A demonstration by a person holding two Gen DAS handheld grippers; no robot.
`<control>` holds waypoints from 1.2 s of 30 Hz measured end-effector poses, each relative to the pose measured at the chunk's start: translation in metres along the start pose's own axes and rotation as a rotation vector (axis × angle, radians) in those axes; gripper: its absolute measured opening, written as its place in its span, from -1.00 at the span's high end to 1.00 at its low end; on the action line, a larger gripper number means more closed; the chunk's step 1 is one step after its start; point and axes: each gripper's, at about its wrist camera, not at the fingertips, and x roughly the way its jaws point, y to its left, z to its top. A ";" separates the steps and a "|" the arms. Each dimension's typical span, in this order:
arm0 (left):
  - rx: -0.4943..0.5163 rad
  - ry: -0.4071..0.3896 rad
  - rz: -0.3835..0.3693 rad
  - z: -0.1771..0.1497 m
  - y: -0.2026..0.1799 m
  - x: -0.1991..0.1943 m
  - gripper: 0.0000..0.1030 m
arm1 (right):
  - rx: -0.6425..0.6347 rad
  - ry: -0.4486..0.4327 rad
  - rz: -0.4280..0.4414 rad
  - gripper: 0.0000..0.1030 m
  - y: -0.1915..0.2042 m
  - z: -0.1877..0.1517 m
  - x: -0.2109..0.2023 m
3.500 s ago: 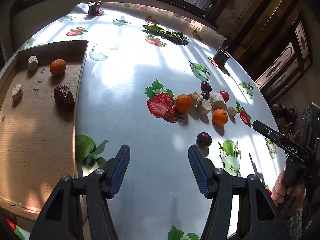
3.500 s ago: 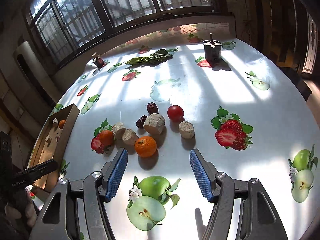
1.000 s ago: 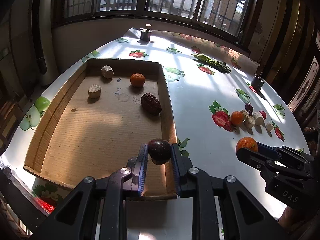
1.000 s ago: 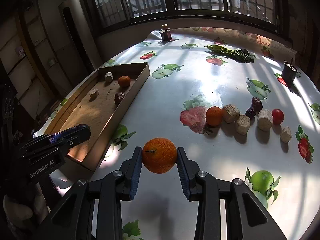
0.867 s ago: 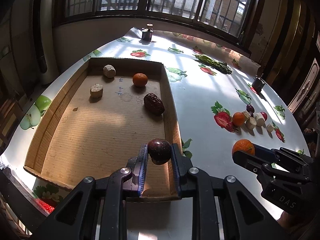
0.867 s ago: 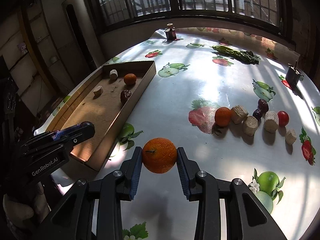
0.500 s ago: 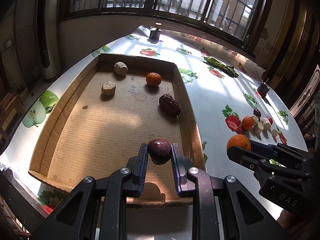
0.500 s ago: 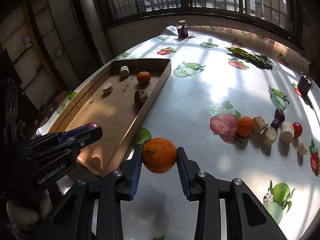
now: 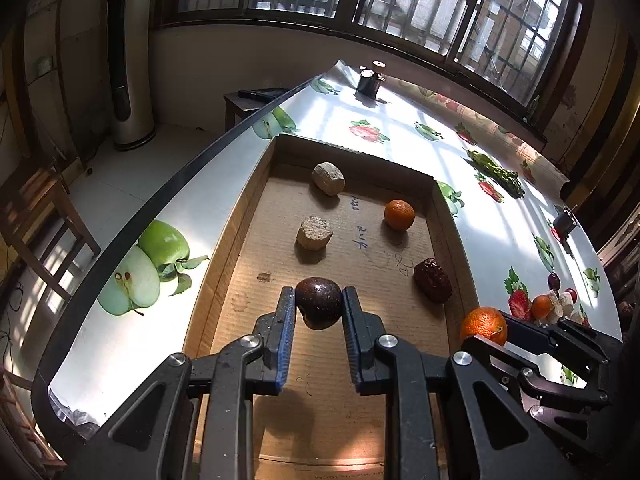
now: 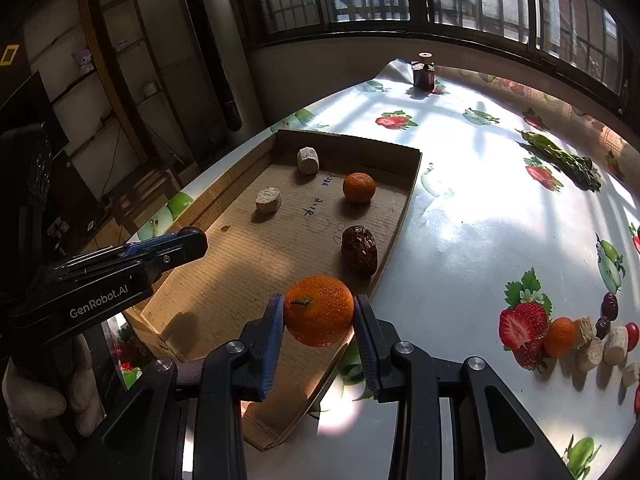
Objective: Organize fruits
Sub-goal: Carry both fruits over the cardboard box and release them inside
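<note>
My left gripper is shut on a dark purple round fruit and holds it above the middle of the shallow cardboard tray. My right gripper is shut on an orange and holds it over the tray's near right edge. In the tray lie a small orange, a brown date and two beige cork-like pieces. The right gripper's orange also shows in the left wrist view.
A cluster of fruits and cork pieces lies on the fruit-print tablecloth at the right. A green vegetable bundle and a small dark bottle sit at the far side. The table edge runs close along the tray's left.
Both grippers have moved left and forward with their fruits. The left one is now over the tray's middle; the right one has reached the tray's edge.
</note>
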 end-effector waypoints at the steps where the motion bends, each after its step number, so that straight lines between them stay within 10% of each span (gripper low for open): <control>1: 0.004 0.016 0.003 0.005 0.001 0.005 0.57 | -0.009 0.007 0.002 0.27 0.002 0.003 0.005; 15: 0.007 0.239 0.029 0.033 -0.001 0.079 0.56 | -0.071 0.123 -0.024 0.27 0.001 0.027 0.066; 33: 0.040 0.202 0.070 0.043 -0.003 0.089 0.49 | -0.087 0.098 -0.087 0.25 -0.007 0.042 0.084; 36: 0.034 0.198 0.072 0.042 -0.002 0.088 0.22 | -0.086 0.086 -0.091 0.25 -0.006 0.041 0.084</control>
